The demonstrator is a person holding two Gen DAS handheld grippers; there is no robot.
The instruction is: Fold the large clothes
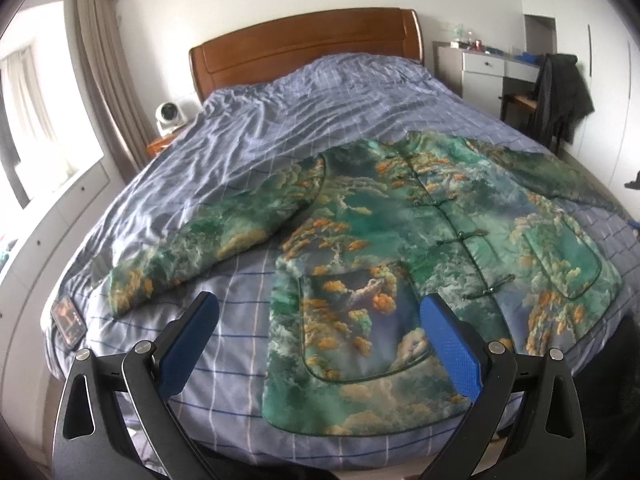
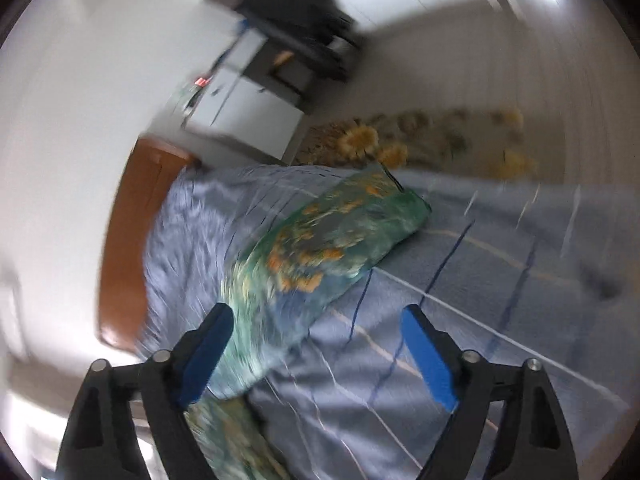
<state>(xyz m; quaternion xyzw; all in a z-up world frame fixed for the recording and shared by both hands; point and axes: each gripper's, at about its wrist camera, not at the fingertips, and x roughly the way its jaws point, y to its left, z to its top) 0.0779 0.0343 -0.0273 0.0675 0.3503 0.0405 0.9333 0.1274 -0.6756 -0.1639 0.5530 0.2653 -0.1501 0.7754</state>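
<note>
A green jacket (image 1: 400, 240) with orange cloud print lies flat, front up and buttoned, on the blue checked bed cover (image 1: 240, 152). Both sleeves are spread out to the sides. My left gripper (image 1: 318, 308) is open and empty, hovering over the jacket's lower left hem and pocket. In the blurred right wrist view, one sleeve of the jacket (image 2: 320, 240) stretches across the bed cover (image 2: 480, 280). My right gripper (image 2: 318, 318) is open and empty above the bed, just beside that sleeve.
A wooden headboard (image 1: 304, 40) stands at the far end. A phone (image 1: 68, 318) lies at the bed's left edge. A small fan (image 1: 168, 116) sits on a nightstand. A white desk (image 1: 488, 64) and a chair with a dark coat (image 1: 560, 92) stand at right. A floral rug (image 2: 420, 140) lies beside the bed.
</note>
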